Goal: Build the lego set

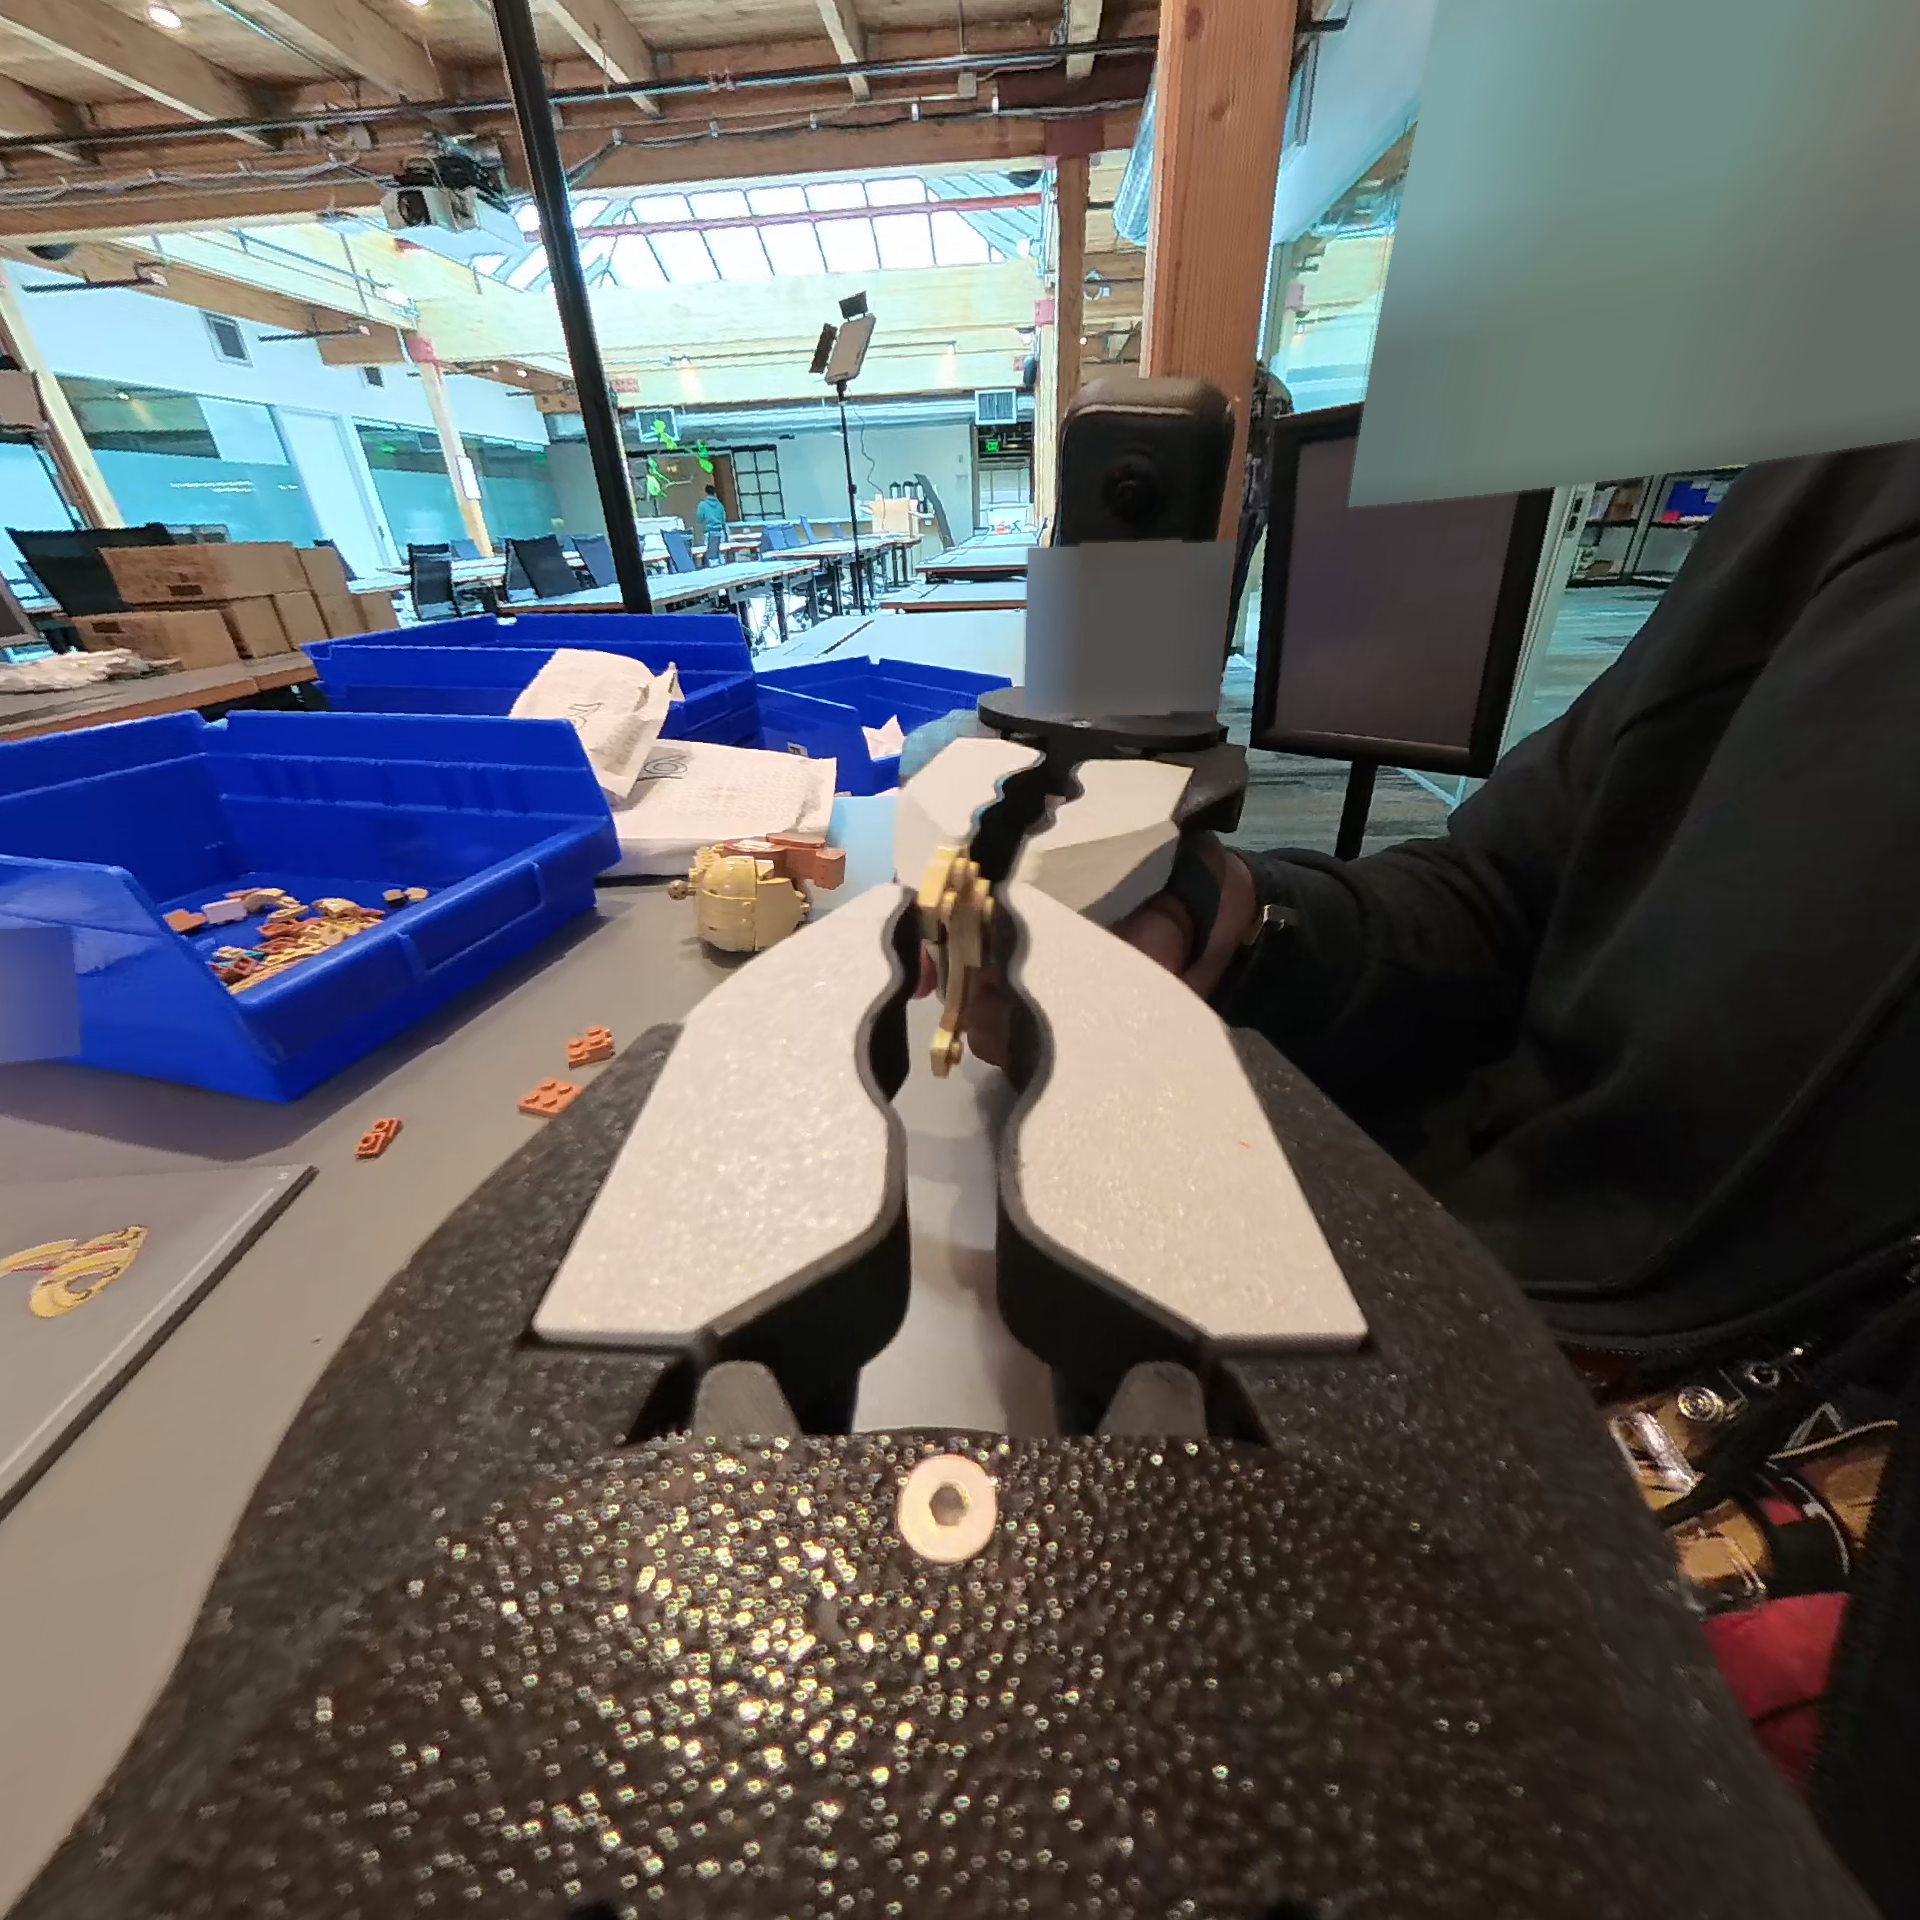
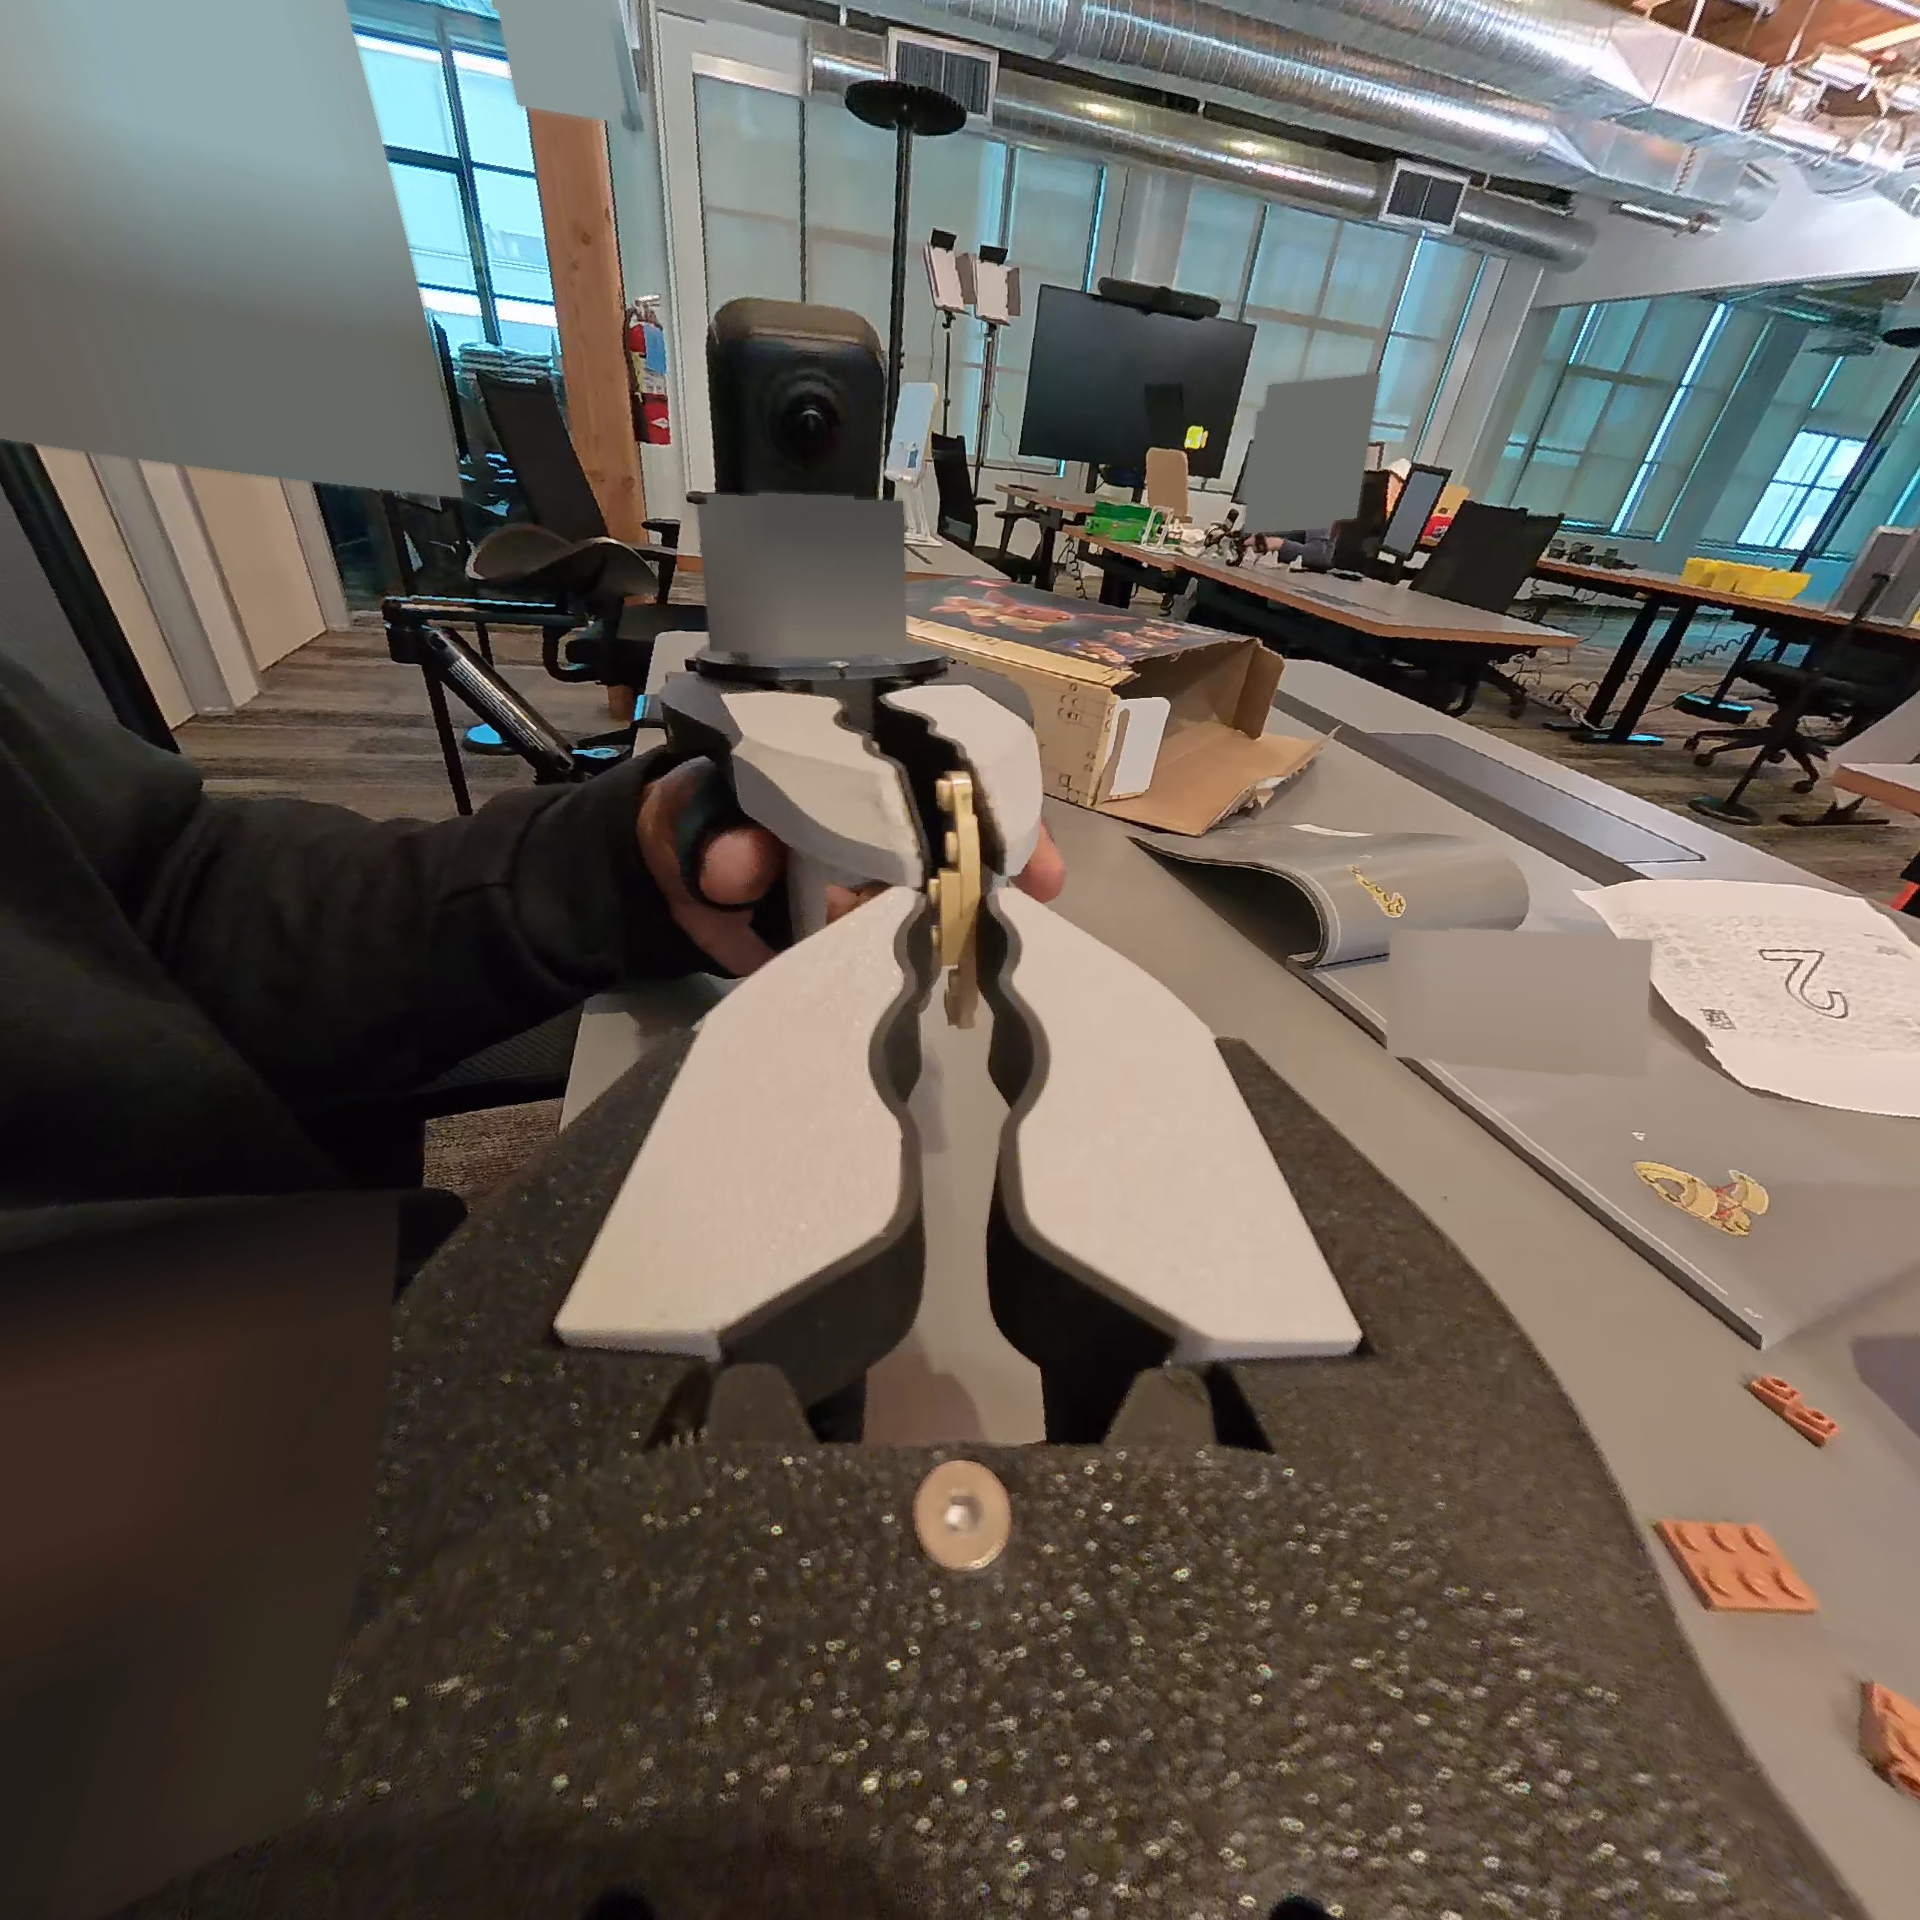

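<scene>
Grippers (image 1: 951, 925) (image 2: 951, 925) — both pinching gold piece (image 1: 954, 935)

Both sets of jaws meet tip to tip on the tan lego piece (image 1: 956, 940), so no way lies straight ahead. Left of the left gripper's (image 1: 954, 914) jaws stand a blue bin (image 1: 343, 935), a tan model (image 1: 743, 894) and loose orange plates (image 1: 549, 1096); bare grey table (image 1: 260, 1455) lies below them.

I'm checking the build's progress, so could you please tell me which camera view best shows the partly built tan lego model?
The left wrist view shows it best: the tan lego model sits in plain sight on the grey table, beside the blue bin of loose pieces. The right wrist view does not show it at all; it faces the other end of the table.
</scene>
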